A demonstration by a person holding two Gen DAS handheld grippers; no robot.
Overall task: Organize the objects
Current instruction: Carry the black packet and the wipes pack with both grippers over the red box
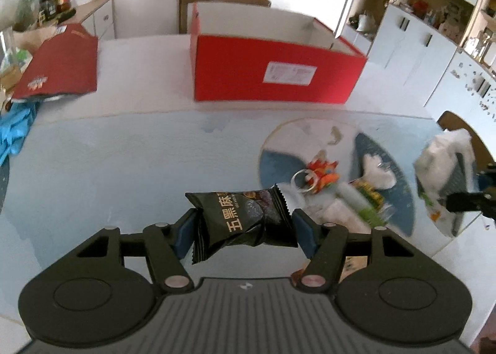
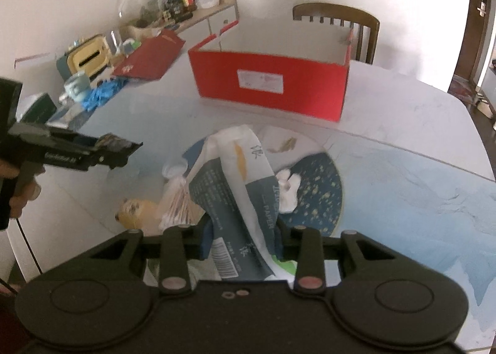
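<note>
While both loads hang above the tabletop (image 1: 124, 149), neither is boxed yet. Black snack packet (image 1: 245, 217): pinched across its middle by left claw (image 1: 245, 227), lifted clear of the surface. Tissue pack (image 2: 238, 199): clamped at its lower end by right claw (image 2: 245, 242), drooping forward. Red box (image 1: 272, 75), open-topped, sits well apart at the far side. Judgement: carry each over the near wall before releasing; support the floppy tissue pack so it doesn't snag the rim. Keychain toy (image 1: 322, 174) and cotton swabs (image 2: 176, 202) remain loose.
</note>
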